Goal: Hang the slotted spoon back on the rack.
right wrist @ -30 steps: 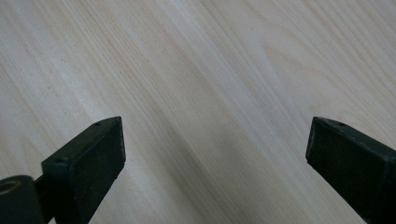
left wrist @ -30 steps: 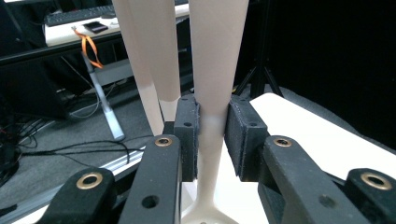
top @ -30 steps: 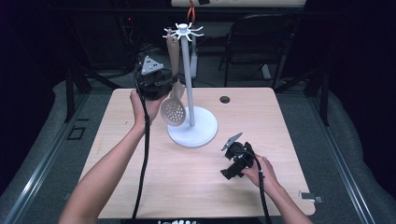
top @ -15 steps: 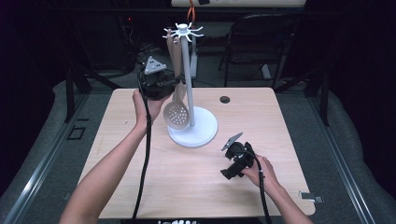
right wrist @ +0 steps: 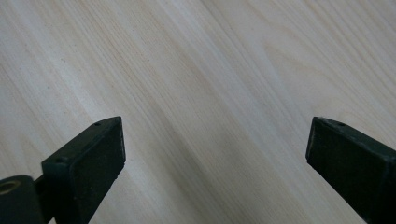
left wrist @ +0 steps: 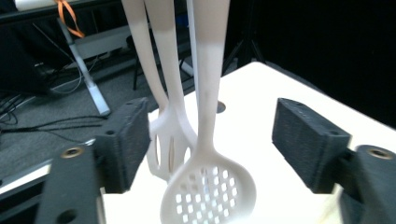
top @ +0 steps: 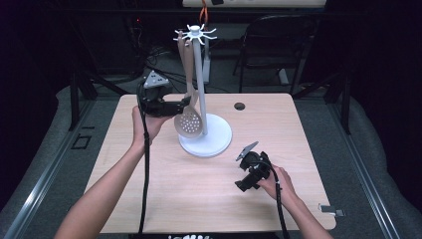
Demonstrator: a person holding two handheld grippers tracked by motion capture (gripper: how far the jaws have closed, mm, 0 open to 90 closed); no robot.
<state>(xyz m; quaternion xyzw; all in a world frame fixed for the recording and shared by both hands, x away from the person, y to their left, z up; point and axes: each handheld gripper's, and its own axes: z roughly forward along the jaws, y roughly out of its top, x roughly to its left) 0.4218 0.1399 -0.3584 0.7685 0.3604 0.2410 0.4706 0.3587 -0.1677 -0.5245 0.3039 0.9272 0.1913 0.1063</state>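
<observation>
Utensil stand [top: 205,142] on the wooden surface [top: 164,194], white, with a round base and a post topped by radiating hooks [top: 195,33]. A perforated skimmer [top: 188,121] hangs from the hooks beside the post, its bowl just above the base. Behind it hangs a slotted turner [left wrist: 164,149], largely masked by the skimmer in the high view and cut off at the top in the left tool view, so which hook carries which utensil cannot be made out. Left tool [top: 182,105], held level at the skimmer's neck: its jaws have just been opening and now stand spread, the skimmer handle [left wrist: 208,70] between them and touching neither pad. Right tool [top: 247,151], resting low over bare surface near the right front, well apart from the stand, jaws spread wide with nothing between. A small dark round fitting [top: 240,106] sits near the far edge. A chair [top: 278,55] and cables stand in the dim background beyond.
</observation>
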